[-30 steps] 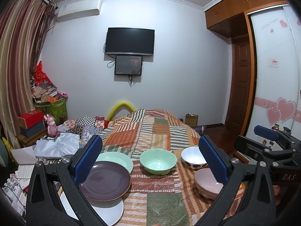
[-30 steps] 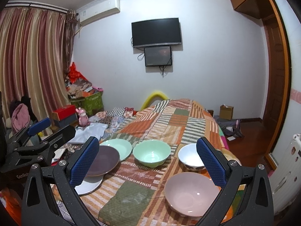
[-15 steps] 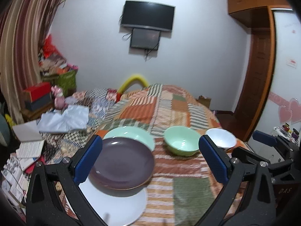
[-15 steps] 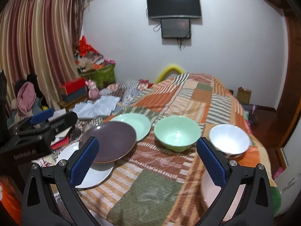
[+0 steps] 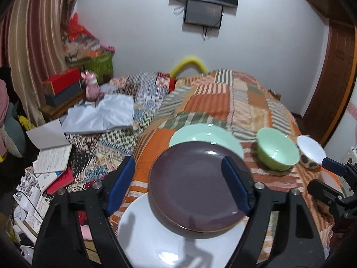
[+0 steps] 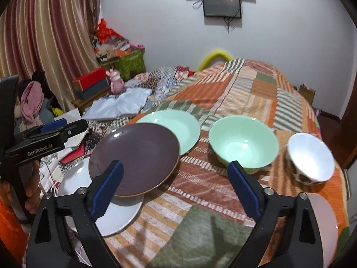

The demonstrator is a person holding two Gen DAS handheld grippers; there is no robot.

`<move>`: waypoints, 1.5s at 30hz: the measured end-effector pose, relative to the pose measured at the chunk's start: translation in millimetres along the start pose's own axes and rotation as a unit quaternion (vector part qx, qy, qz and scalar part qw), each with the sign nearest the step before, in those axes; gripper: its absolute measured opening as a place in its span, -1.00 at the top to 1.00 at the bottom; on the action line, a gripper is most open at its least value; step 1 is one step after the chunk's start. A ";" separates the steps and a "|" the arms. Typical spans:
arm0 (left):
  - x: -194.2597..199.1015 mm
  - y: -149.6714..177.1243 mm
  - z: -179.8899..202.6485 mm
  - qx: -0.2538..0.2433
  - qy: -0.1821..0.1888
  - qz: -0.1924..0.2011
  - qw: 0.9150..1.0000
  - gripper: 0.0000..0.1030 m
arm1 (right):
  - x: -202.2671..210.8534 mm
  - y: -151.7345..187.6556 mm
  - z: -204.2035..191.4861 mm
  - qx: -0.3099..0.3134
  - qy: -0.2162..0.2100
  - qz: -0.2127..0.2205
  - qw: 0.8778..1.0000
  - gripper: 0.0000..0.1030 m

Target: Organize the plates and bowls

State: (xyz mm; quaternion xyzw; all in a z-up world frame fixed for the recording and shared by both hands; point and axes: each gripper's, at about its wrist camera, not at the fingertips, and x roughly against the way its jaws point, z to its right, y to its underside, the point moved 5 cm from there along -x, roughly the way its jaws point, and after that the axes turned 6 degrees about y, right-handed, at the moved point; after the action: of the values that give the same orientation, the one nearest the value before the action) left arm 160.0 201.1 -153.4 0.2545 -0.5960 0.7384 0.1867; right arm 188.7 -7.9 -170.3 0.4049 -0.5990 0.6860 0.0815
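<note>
Both grippers, left [image 5: 178, 181] and right [image 6: 176, 187], have dipped nearer the purple plate [image 5: 196, 185], jaws apparently open.

Bed w/ patchwork quilt [image 6: 250, 93] in front of me carries the dishes. White plate [image 6: 116, 218] at near left edge, purple plate [image 6: 138, 154] overlapping it & the green plate [image 6: 176, 127]. Green bowl [image 6: 243, 144] mid, white bowl [image 6: 311, 156] to its right, pink bowl [image 6: 323, 227] nearest me. White cloth [image 5: 100, 116] & open notebook [image 5: 50, 147] lie at left.
</note>
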 end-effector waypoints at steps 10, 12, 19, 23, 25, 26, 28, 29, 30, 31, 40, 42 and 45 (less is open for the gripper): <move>-59.4 17.1 -40.0 0.014 0.002 -0.089 0.996 -0.24 | -56.0 12.9 -9.5 -0.021 -0.026 -0.082 0.996 -0.20; -69.4 21.2 -44.5 0.018 0.006 -0.105 0.994 -0.15 | -65.0 15.7 -9.6 -0.028 -0.029 -0.096 0.995 -0.12; -91.3 31.4 -55.2 0.028 0.024 -0.143 0.989 0.19 | -84.4 21.6 -12.2 -0.035 -0.040 -0.123 0.991 0.09; -98.1 34.3 -58.3 0.032 0.034 -0.159 0.986 0.29 | -93.5 22.8 -14.4 -0.038 -0.046 -0.133 0.989 0.22; -100.9 35.1 -59.3 0.035 0.041 -0.165 0.985 0.36 | -96.2 22.6 -15.4 -0.038 -0.048 -0.137 0.989 0.27; -102.0 35.5 -59.3 0.036 0.045 -0.168 0.984 0.37 | -97.2 22.8 -16.3 -0.037 -0.050 -0.139 0.988 0.30; -104.7 35.7 -59.6 0.040 0.051 -0.173 0.983 0.40 | -98.9 23.1 -18.5 -0.036 -0.051 -0.141 0.988 0.33; -106.2 35.8 -59.3 0.041 0.055 -0.176 0.982 0.42 | -99.4 22.5 -19.9 -0.035 -0.052 -0.142 0.988 0.33; -107.5 36.2 -58.9 0.041 0.057 -0.178 0.982 0.45 | -99.9 22.6 -20.2 -0.035 -0.053 -0.142 0.988 0.35; -108.9 36.6 -59.0 0.040 0.055 -0.180 0.981 0.46 | -100.7 22.0 -19.6 -0.036 -0.054 -0.143 0.988 0.36; -116.4 36.6 -56.2 0.042 0.072 -0.186 0.979 0.46 | -104.9 22.4 -20.3 -0.040 -0.059 -0.146 0.987 0.40; -115.8 36.7 -56.6 0.043 0.075 -0.186 0.979 0.46 | -103.5 22.0 -20.3 -0.040 -0.057 -0.145 0.987 0.41; -113.7 36.5 -54.2 0.040 0.078 -0.184 0.979 0.46 | -101.9 22.6 -16.7 -0.045 -0.053 -0.144 0.987 0.41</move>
State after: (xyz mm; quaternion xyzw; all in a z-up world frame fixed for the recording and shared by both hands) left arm 221.6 249.1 -258.7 0.3086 -0.4924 0.7325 0.3547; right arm 234.7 38.9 -253.2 0.5186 -0.5683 0.6169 0.1662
